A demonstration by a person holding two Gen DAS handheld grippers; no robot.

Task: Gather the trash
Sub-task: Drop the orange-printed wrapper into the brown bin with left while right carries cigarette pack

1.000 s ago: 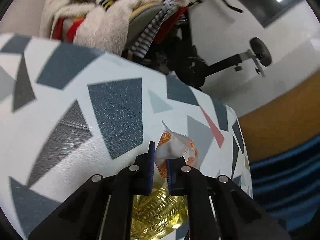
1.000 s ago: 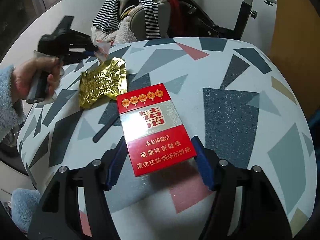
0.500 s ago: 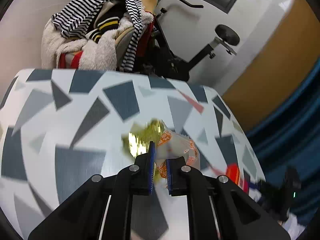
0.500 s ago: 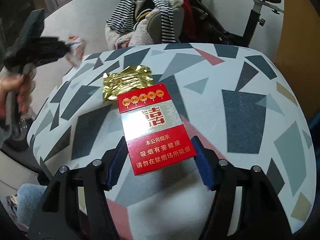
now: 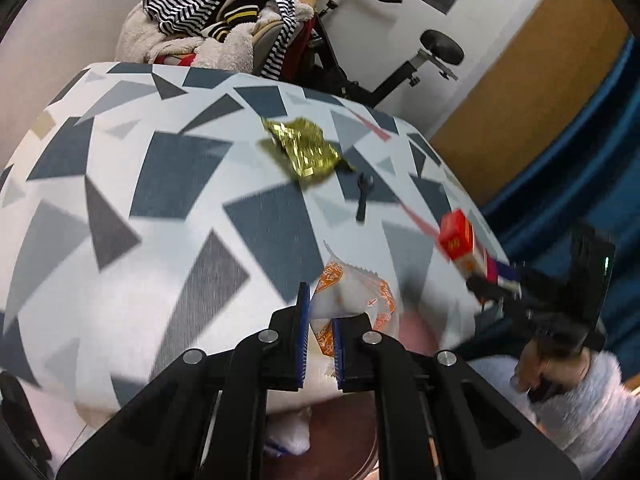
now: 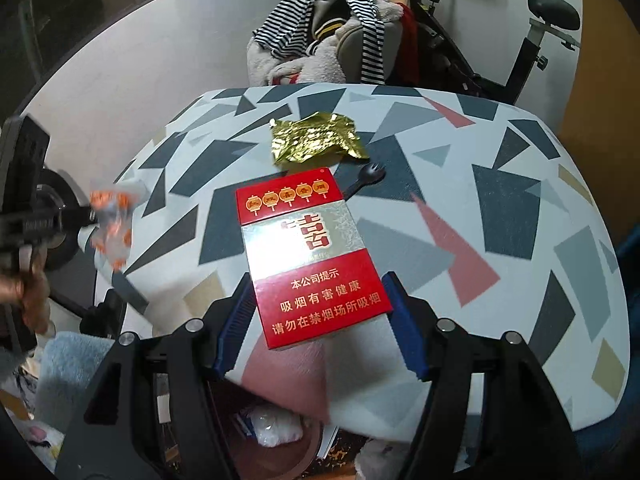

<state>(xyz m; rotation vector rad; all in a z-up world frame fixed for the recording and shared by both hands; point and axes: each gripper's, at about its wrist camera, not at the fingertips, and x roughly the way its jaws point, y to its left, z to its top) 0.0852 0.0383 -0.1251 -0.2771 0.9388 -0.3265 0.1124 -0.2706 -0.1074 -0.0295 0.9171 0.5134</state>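
Two grips — left fingers (image 5: pixel 303 332) pinch the wrapper (image 5: pixel 352 296), right fingers (image 6: pixel 236 316) clamp the cigarette pack (image 6: pixel 312 256).

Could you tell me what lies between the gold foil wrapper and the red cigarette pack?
Bare tabletop, seen in the right wrist view; gold foil wrapper, red cigarette pack.

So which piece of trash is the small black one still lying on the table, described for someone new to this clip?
Start at the table with the geometric pattern, then find the crumpled gold foil wrapper near its middle. Just beside the foil, toward the red cigarette pack, lies a black plastic spork, the only dark, thin, pronged item there.
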